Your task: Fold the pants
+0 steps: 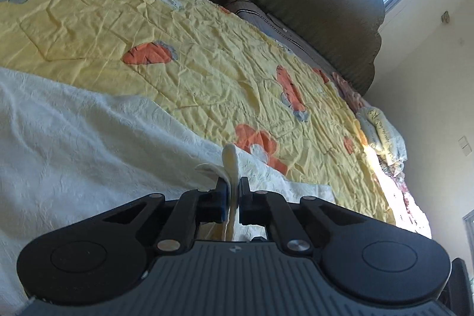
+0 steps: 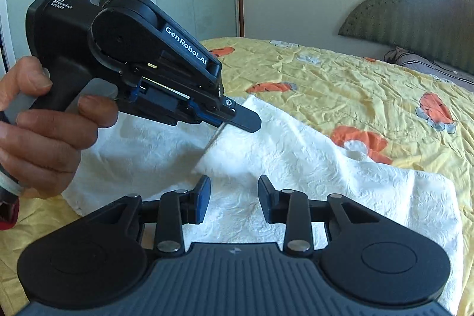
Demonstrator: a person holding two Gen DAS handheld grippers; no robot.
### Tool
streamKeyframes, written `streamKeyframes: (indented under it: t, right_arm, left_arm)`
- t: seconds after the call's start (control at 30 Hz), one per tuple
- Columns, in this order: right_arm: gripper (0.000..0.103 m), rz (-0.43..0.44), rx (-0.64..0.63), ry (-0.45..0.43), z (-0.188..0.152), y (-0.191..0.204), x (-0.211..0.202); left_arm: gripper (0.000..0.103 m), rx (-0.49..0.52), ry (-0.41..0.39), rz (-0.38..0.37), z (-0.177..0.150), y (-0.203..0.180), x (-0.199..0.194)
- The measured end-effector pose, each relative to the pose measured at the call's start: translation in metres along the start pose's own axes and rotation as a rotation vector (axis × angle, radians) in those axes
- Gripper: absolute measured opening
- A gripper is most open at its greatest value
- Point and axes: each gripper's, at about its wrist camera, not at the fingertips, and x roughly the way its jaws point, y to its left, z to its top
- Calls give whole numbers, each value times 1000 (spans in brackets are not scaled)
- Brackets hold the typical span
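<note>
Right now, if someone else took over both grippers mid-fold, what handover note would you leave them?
Left gripper: shut on an edge of the white pants, pinching a raised fold.
Right gripper: jaws open, nothing between them, hovering over the pants.
The pants lie partly spread on the yellow carrot-print quilt, one flap lifted by the left gripper.
Done: edge picked up. Left: probably a second grip with the right, then carry the fold over and flatten.

Left gripper (image 2: 237, 120) tilted down, jaws clamped tight on a pinch of the pants (image 2: 296, 162); person's hand (image 2: 44, 126) wrapped round its grip. Right gripper (image 2: 234, 194) angled down, jaws partly apart, nothing between them.
</note>
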Motion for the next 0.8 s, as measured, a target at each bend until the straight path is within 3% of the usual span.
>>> streamKeyframes:
  t: [0.1, 0.13, 0.17, 0.33, 0.47, 0.53, 0.57, 0.67, 0.8]
  right_arm:
    - [44, -2, 16, 58, -4, -2, 13]
    - [44, -4, 21, 60, -6, -2, 13]
    - [44, -10, 30, 46, -7, -1, 10]
    - [44, -21, 33, 23, -10, 3, -7]
    - [44, -53, 30, 25, -17, 9, -8]
    - [45, -60, 60, -20, -16, 10, -15]
    - [45, -73, 67, -43, -16, 12, -19]
    - [52, -112, 68, -50, -19, 14, -19]
    - [55, -124, 107, -18, -29, 10, -10]
  left_arm:
    - [10, 32, 47, 92, -5, 3, 14]
    - [16, 29, 53, 112, -8, 6, 15]
    - [31, 24, 44, 117, -9, 10, 11]
    - [37, 25, -24, 160, -10, 15, -13]
    - [39, 96, -57, 330, -17, 11, -26]
    - [45, 140, -84, 416, -24, 11, -34]
    - [53, 158, -105, 453, -28, 11, -40]
    - [69, 215, -155, 551, -38, 13, -53]
    - [71, 254, -161, 627, -47, 20, -57]
